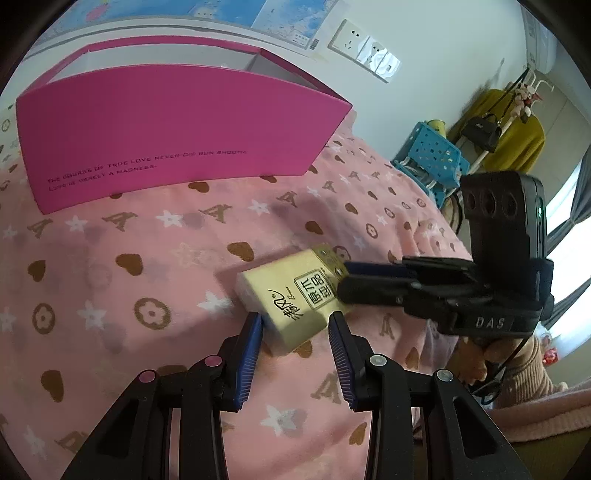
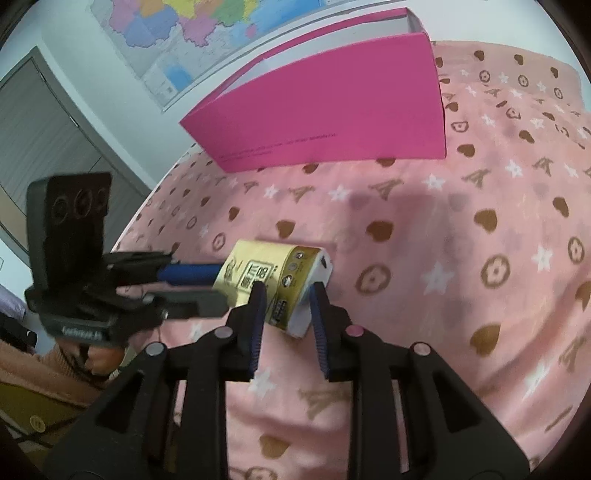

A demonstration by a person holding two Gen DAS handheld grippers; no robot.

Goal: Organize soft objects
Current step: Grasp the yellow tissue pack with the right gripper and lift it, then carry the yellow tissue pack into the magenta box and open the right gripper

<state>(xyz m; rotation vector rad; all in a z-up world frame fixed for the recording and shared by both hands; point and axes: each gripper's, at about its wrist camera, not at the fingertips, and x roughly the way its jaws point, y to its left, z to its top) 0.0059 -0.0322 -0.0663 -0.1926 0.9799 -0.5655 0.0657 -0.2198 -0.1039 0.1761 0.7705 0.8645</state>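
Left gripper [image 1: 295, 325] we find clamped on near end of tissue pack [image 1: 291, 291], blue pads pressing its sides. Right gripper [image 2: 286, 295] we find clamped on opposite end of same pack, at white end face. Pack sits between both grippers, on pink patterned blanket [image 1: 129, 266] covering bed. Magenta box [image 1: 177, 125] stands open-topped beyond pack, well apart. We note map [image 2: 177, 33] on wall behind.

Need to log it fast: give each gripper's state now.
Left gripper: shut on the tissue pack.
Right gripper: shut on the same tissue pack.
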